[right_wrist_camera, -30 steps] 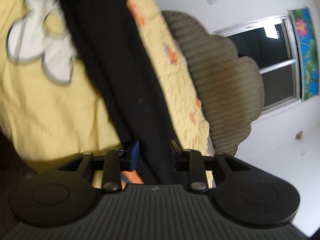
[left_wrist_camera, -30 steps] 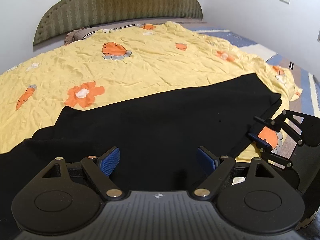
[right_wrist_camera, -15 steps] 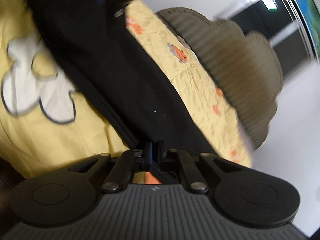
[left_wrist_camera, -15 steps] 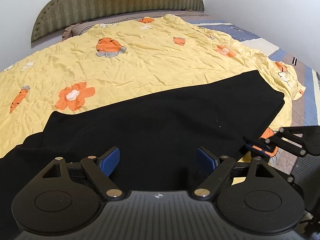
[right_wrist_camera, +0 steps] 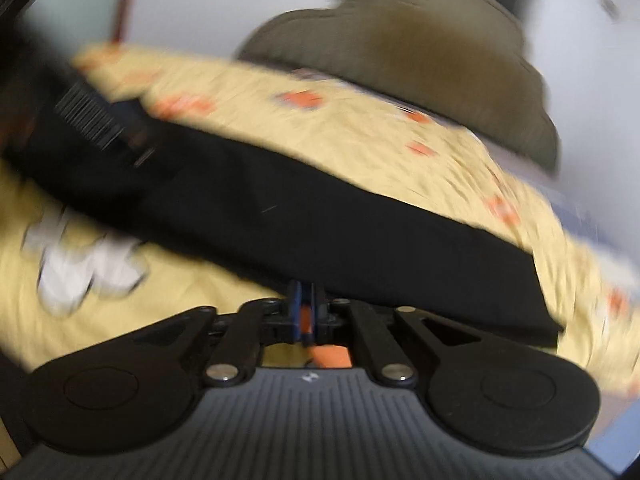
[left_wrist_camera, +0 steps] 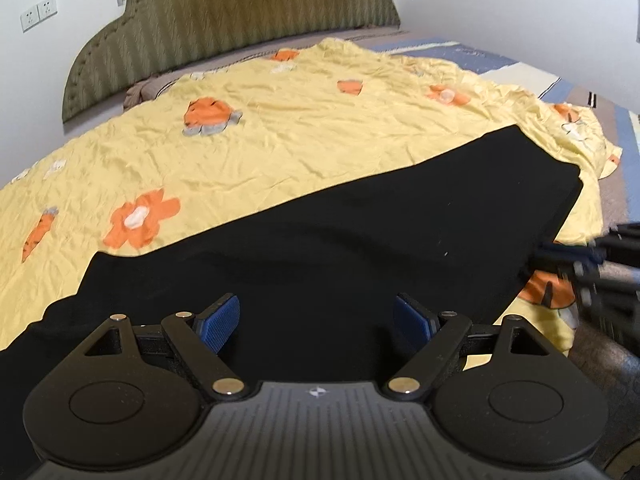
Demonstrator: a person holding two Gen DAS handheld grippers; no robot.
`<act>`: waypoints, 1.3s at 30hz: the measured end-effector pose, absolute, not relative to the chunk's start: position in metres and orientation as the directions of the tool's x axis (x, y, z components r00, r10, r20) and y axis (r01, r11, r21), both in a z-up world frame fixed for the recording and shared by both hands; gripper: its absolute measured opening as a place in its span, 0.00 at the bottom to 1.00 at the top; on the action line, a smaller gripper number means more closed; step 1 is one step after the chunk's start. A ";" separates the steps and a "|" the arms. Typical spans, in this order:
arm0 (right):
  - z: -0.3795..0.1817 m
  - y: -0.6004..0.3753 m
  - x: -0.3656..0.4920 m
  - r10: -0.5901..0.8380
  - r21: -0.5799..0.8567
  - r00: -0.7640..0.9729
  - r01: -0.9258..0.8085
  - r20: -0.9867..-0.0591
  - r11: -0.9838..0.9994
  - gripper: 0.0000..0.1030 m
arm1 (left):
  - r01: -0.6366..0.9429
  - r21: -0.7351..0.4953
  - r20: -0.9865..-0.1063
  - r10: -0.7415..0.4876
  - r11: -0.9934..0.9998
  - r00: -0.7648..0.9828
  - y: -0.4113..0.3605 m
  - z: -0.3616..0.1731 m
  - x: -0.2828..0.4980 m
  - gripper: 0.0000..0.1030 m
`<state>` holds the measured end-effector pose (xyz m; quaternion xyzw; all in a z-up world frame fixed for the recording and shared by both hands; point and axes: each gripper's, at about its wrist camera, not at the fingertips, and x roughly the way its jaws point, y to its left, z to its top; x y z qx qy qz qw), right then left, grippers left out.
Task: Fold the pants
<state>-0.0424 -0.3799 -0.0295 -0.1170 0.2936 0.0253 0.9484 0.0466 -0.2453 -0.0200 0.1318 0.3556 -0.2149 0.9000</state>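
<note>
Over pants [left_wrist_camera: 340, 248]: left tool [left_wrist_camera: 316, 322] spread, angled down; right tool [right_wrist_camera: 306, 308] pinching hem.

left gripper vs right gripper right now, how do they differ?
The left gripper has its jaws wide apart, nothing between them; the right gripper is shut, its pads pinched on the near edge of the black pants. The left gripper sits over the middle of the pants, the right gripper at their edge by the yellow bedspread. The left view is sharp, the right one motion-blurred. Both have blue pads and black fingers.
</note>
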 end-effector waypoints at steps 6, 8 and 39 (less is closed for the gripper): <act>-0.033 -0.420 -0.009 -0.105 -0.007 0.800 0.124 -0.590 0.992 0.27 | 0.477 0.126 -0.686 -0.271 0.870 0.675 -0.252 -0.035 0.048 0.82; -0.040 -0.431 -0.001 -0.089 0.054 0.784 0.154 -0.614 0.987 0.28 | 0.492 0.132 -0.716 -0.261 0.860 0.648 -0.254 -0.043 0.049 0.82; -0.051 -0.574 -0.010 -0.271 0.368 0.774 0.538 -0.572 0.758 0.05 | 0.515 0.085 -0.732 -0.298 0.853 0.613 -0.253 -0.051 0.047 0.82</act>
